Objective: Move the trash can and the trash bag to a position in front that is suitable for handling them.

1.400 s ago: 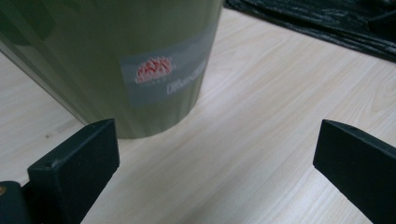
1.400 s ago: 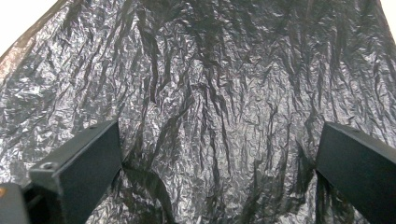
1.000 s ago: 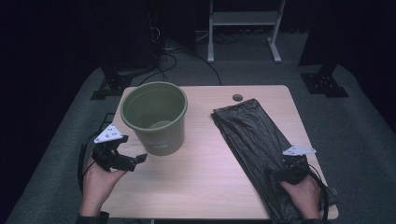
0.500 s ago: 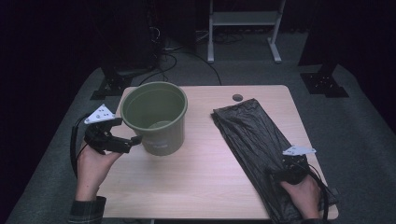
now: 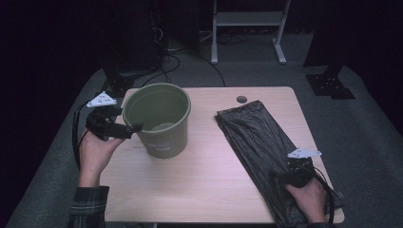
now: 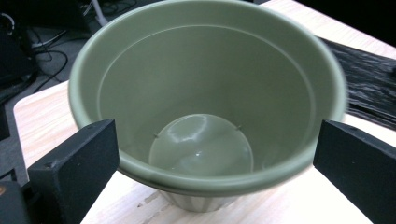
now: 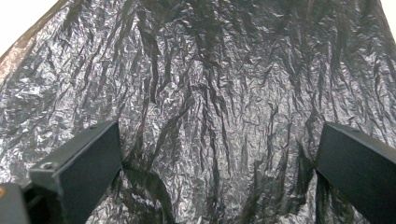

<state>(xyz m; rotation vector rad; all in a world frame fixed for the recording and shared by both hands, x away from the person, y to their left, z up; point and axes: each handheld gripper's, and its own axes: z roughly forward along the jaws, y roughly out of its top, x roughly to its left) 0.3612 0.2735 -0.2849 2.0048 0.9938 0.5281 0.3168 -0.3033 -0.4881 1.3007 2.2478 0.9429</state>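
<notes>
**Bin and liner: approach stage**

Item one: we logged a green plastic bin [image 5: 160, 121], round, tapered, smooth-walled with a rolled rim and a glossy disc floor, standing upright and empty on the left half of the table [image 5: 199, 190]. Our left gripper [image 5: 127, 128] sat at the bin's near-left rim; in the left gripper view its jaws stood wide apart, flanking the rim and closed on nothing.

Item two: a black bin liner [image 5: 266, 152], thin crinkled film, lay flat and folded as a long strip on the right half, well apart from the bin. Our right gripper [image 7: 212, 186] rested over the liner's near end, jaws spread, film beneath them, nothing pinched.

Step, as we judged it: both tools placed for a first hold, bin to be steadied, liner to be lifted. The next move called for a shallow pinch on the slippery film, catching one layer's edge if possible, while the left jaws closed on the rim.

Surround: pale wood-grain tabletop, grey carpet, cables, a white stand behind.
</notes>
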